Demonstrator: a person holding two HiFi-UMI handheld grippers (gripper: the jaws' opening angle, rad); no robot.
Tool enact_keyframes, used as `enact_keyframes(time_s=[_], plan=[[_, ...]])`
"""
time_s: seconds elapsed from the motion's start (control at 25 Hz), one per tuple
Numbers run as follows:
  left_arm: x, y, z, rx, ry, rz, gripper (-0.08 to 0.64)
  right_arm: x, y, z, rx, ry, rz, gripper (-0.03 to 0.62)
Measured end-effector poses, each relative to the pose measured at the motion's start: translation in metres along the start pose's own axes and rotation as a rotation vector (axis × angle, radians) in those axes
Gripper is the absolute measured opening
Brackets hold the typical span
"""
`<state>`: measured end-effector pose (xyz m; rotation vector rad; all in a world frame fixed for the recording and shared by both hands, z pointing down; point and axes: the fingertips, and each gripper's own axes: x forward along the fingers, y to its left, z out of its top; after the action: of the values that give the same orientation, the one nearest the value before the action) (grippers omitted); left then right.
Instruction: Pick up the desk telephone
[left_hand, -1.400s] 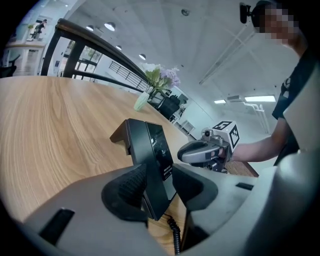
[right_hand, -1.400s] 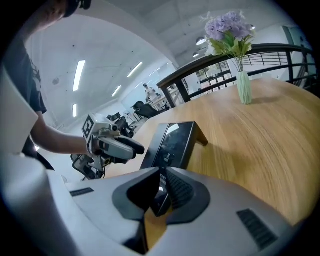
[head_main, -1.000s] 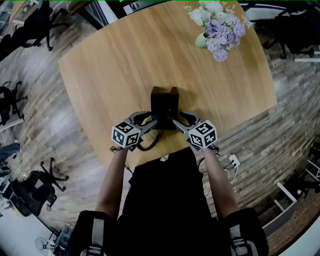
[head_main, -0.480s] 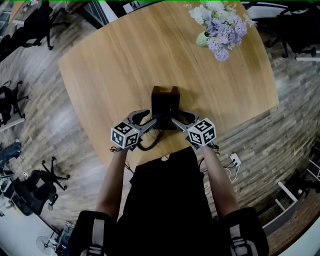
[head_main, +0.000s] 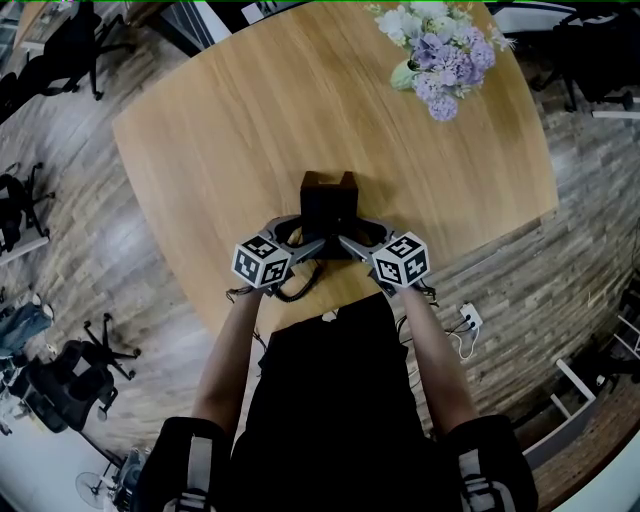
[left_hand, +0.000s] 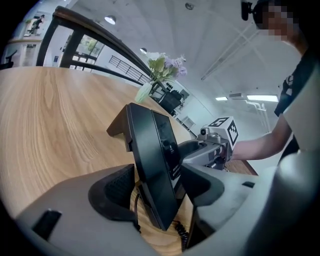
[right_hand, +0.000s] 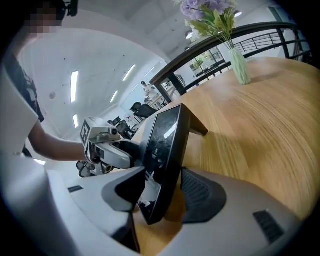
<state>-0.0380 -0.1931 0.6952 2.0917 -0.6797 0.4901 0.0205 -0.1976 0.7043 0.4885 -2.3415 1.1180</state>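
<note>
The black desk telephone stands on its stand near the front edge of the round wooden table. My left gripper reaches in from the left and my right gripper from the right. In the left gripper view the phone's near edge sits between my left gripper's jaws, which are opening. In the right gripper view the phone stands between my right gripper's opening jaws, close to the pads. Its coiled cord trails off the front edge.
A vase of purple and white flowers stands at the table's far right. Office chairs stand on the wood floor to the left. A white power strip lies on the floor at the right. The person's torso is right behind the grippers.
My left gripper has shifted a little to the right, closer to the phone's side. The phone and the right gripper have stayed where they were.
</note>
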Motion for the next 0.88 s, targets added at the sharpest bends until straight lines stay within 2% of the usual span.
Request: enact_keyframes(time_s=[0.48, 0.88], plan=[[0.015, 0.004, -0.005, -0.011, 0.045, -0.031, 0.281, 0.004, -0.007, -0.005, 0.03, 0.015, 0.019, 0.215], [0.023, 0.004, -0.007, -0.017, 0.059, -0.04, 0.281, 0.004, -0.006, -0.005, 0.006, 0.027, 0.03, 0.215]])
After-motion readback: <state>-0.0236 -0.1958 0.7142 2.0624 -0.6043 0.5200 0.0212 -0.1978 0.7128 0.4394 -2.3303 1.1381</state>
